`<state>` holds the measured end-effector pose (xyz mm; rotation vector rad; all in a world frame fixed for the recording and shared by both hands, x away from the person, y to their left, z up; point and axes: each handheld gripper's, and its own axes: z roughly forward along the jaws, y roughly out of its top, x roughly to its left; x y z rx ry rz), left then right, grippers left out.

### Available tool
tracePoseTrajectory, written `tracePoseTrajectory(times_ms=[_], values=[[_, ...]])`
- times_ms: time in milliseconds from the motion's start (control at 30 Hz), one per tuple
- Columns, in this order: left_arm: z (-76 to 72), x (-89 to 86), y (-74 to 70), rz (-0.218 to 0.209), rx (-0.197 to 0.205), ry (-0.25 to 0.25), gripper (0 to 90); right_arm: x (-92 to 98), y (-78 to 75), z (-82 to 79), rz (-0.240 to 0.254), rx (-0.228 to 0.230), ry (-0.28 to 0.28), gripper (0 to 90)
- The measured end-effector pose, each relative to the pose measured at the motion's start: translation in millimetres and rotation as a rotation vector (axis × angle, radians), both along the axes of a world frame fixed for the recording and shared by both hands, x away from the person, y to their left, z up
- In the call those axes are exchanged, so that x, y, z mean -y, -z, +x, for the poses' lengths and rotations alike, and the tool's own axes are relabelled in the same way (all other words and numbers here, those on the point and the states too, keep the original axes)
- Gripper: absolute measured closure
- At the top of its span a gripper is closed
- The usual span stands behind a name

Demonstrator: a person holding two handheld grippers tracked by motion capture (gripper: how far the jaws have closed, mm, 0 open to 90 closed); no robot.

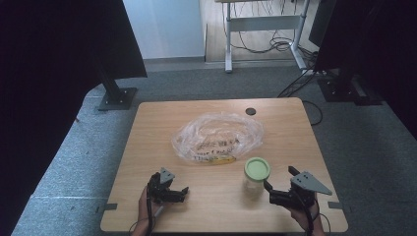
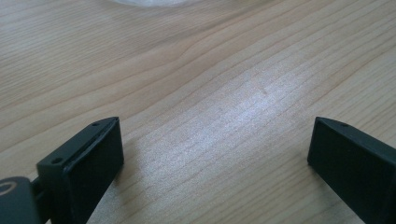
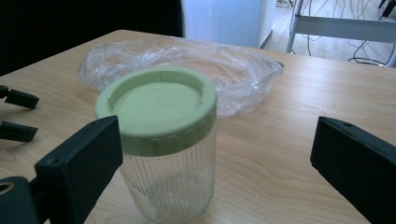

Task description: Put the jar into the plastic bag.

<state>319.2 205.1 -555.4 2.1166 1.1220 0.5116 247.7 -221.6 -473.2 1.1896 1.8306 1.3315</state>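
A clear ribbed jar with a pale green lid stands upright on the wooden table, front right. My right gripper is open just right of it; the jar stands ahead of the jaws, close to the left one, untouched. A crumpled clear plastic bag with dark print and something yellow inside lies at mid-table. My left gripper is open over bare wood at front left, with the bag's edge ahead.
A black round plug sits in the tabletop near its far edge. Beyond the table are grey carpet, a black stand base, a desk frame with cables, and dark curtains on both sides.
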Motion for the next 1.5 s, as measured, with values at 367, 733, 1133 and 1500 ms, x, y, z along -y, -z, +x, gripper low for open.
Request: tracePoseTrajectory(times_ms=[367,733,1133,1500], values=[[0.1,-0.1,0.0,-0.001,-0.001,0.001,3.3,-13.1,4.1,0.5,-0.029,-0.027,-0.038,1.3],[0.4,-0.4,0.0,-0.003,-0.005,0.001,3.4,-22.4,11.5,3.8,-0.057,-0.047,-0.045,0.9],[0.5,-0.5,0.0,-0.003,-0.006,0.002,3.4,-33.5,20.0,12.9,-0.064,-0.076,-0.059,0.6],[0.4,-0.3,0.0,-0.004,-0.005,0.004,3.4,-43.2,24.9,23.0,-0.08,-0.089,-0.057,0.6]])
